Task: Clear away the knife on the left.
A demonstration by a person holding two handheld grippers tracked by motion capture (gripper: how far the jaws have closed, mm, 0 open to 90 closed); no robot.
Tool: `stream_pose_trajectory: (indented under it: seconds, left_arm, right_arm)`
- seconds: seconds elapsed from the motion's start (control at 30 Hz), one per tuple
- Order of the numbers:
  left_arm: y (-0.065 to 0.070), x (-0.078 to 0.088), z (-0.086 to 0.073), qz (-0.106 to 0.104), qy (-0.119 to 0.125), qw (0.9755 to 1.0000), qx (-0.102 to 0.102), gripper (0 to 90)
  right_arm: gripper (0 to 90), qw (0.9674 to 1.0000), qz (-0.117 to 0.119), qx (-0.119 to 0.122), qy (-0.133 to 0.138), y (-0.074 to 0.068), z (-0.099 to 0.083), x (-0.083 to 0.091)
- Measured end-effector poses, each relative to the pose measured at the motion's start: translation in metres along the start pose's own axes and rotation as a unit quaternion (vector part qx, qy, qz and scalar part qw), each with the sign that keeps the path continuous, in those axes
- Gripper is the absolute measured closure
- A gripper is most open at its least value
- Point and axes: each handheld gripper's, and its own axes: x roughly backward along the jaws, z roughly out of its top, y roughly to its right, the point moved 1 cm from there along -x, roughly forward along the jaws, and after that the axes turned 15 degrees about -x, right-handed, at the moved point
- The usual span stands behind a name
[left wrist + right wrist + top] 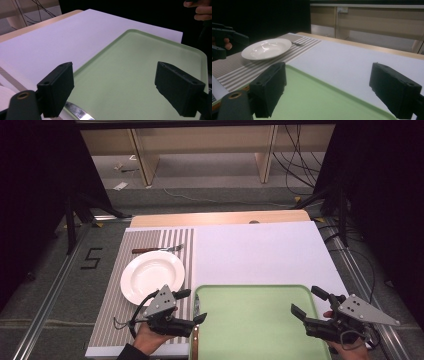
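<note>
A white plate and a fork lie on a striped placemat at the left. A green tray sits on the white board at the front. A knife lies along the tray's left edge, its blade just under my left jaw. My left gripper hovers open over the tray's left rim, holding nothing. My right gripper stands open above the tray's right side, also holding nothing. In the right gripper view the plate and fork lie beyond the tray.
The white board stretches behind the tray, with a wooden table strip at its far edge. Black stands and cables flank the table on both sides. The person's other hand shows past the tray's far corner.
</note>
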Motion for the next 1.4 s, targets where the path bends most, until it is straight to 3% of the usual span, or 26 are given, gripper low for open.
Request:
stream_pose_trajectory:
  seconds: [0.27,0.5,0.7,1.4]
  left_arm:
    - [-0.001,0.008,-0.004,0.017,0.01,0.9998,0.004,15.5]
    - [0.0,0.015,-0.007,0.02,0.022,0.9994,0.02,15.5]
    - [0.001,0.016,-0.008,0.023,0.02,0.9993,0.019,15.6]
    - [-0.001,0.012,-0.007,0.009,0.012,0.9996,0.022,15.7]
  right_arm:
    - [15.0,1.0,0.003,0.002,-0.001,-0.001,0.0,0.0]
    - [15.0,1.0,0.002,0.002,-0.001,-0.001,0.0,0.0]
    - [15.0,1.0,0.003,0.002,-0.001,0.0,0.0,0.0]
    - [15.1,1.0,0.003,0.004,-0.003,-0.001,-0.001,-0.001]
